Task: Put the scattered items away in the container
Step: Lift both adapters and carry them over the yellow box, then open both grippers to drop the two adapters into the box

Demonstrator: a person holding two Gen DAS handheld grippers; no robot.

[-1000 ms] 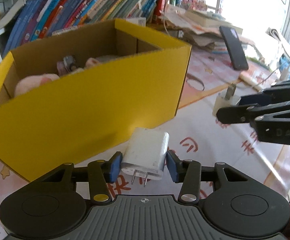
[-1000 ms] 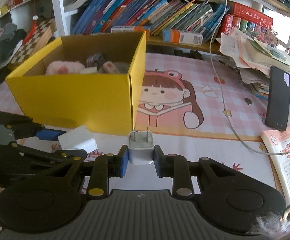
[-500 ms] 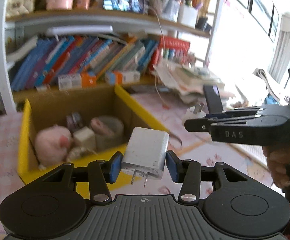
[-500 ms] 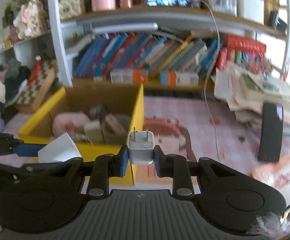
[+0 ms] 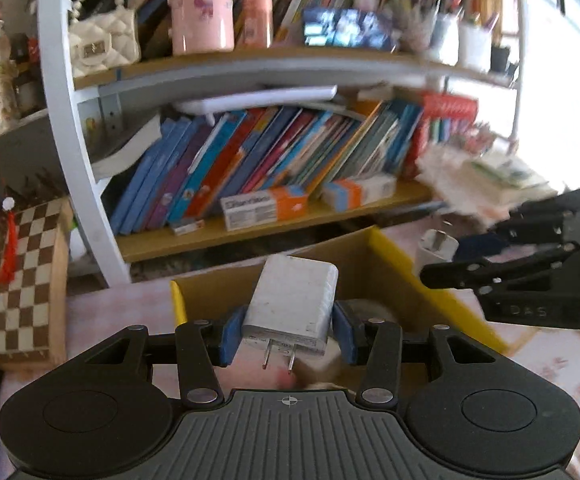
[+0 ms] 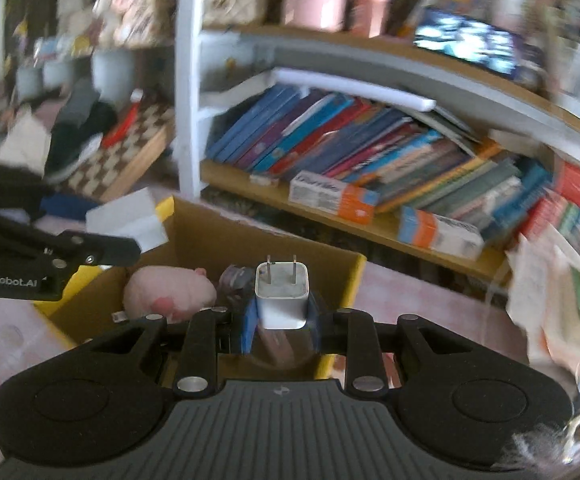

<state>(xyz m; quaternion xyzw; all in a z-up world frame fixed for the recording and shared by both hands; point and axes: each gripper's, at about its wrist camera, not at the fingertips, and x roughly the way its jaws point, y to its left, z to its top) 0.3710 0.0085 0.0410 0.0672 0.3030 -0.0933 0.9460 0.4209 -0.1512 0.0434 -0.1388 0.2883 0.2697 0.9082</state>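
Observation:
My left gripper (image 5: 287,330) is shut on a large white charger (image 5: 292,306), prongs toward the camera, held above the open yellow cardboard box (image 5: 394,256). My right gripper (image 6: 281,318) is shut on a small white plug adapter (image 6: 281,298), prongs up, also above the box (image 6: 352,280). The box holds a pink plush toy (image 6: 169,290) and other small items. Each gripper shows in the other's view: the right one (image 5: 442,258) at right, the left one (image 6: 125,240) at left.
A white bookshelf (image 5: 249,168) packed with books stands right behind the box. A checkered board (image 5: 25,280) leans at the left. Stacked papers (image 6: 562,280) lie at the right. The table has a pink patterned cloth (image 5: 558,360).
Both grippers have risen from table level beside the box and moved forward over its open top, each still holding its charger. The views are now blurred by motion.

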